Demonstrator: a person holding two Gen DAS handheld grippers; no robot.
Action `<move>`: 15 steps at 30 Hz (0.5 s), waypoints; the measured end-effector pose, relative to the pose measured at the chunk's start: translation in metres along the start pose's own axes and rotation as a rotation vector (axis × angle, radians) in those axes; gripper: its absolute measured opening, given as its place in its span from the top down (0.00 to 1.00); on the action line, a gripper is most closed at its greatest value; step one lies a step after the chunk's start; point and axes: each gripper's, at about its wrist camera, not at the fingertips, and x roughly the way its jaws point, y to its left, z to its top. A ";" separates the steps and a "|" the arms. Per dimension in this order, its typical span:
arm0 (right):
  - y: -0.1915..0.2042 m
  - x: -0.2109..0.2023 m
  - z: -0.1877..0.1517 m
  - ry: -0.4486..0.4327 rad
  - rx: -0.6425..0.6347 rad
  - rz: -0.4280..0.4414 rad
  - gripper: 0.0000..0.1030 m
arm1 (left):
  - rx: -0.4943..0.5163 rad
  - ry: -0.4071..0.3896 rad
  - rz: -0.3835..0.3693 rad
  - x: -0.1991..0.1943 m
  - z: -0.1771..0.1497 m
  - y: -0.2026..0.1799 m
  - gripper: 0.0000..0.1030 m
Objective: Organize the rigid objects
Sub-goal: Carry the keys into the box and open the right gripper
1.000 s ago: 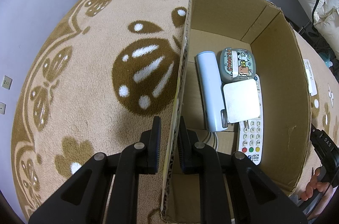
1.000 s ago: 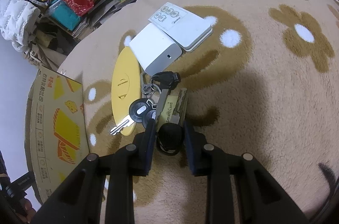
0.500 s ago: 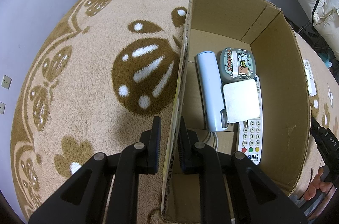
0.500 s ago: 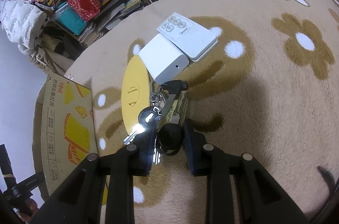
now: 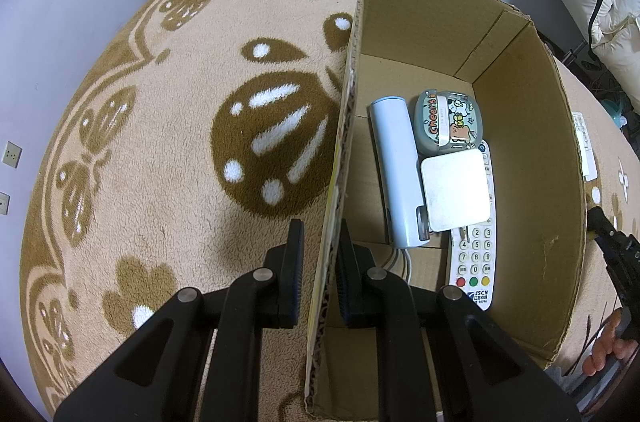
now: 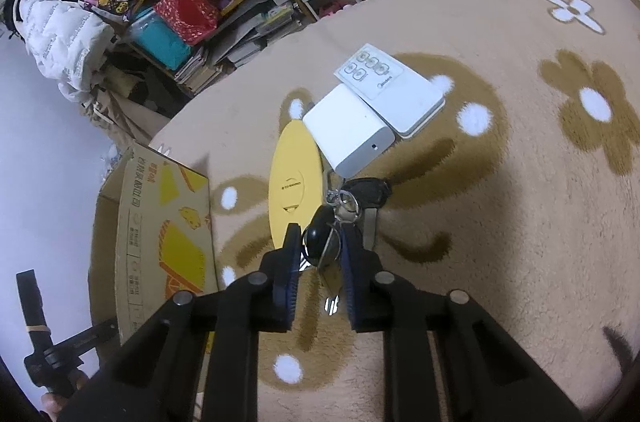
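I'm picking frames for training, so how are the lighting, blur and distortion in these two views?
Left wrist view: evenly lit and sharp, strong fisheye bending the cardboard box walls. Right wrist view: dimmer and softer, the key bunch slightly blurred, the gripper's shadow on the rug.

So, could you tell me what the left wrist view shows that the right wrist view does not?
Only the left wrist view shows the box's inside: a pale blue case, a cartoon-printed tin, a white square device and a remote control, with the left gripper clamped on the box wall. Only the right wrist view shows the right gripper shut on a key bunch, which its jaws have just closed on, beside a yellow oval case, a white box and a white flat remote. Both show the cardboard box and the patterned rug.
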 end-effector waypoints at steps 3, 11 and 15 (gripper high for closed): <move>-0.003 0.004 -0.002 0.006 0.003 -0.023 0.80 | -0.002 0.001 -0.002 0.000 0.000 0.000 0.86; 0.010 -0.016 0.005 -0.041 -0.023 0.001 0.80 | -0.001 0.002 -0.002 0.001 0.000 -0.001 0.86; 0.028 -0.027 0.012 -0.066 -0.062 0.027 0.80 | 0.000 0.001 -0.001 0.001 0.000 -0.001 0.86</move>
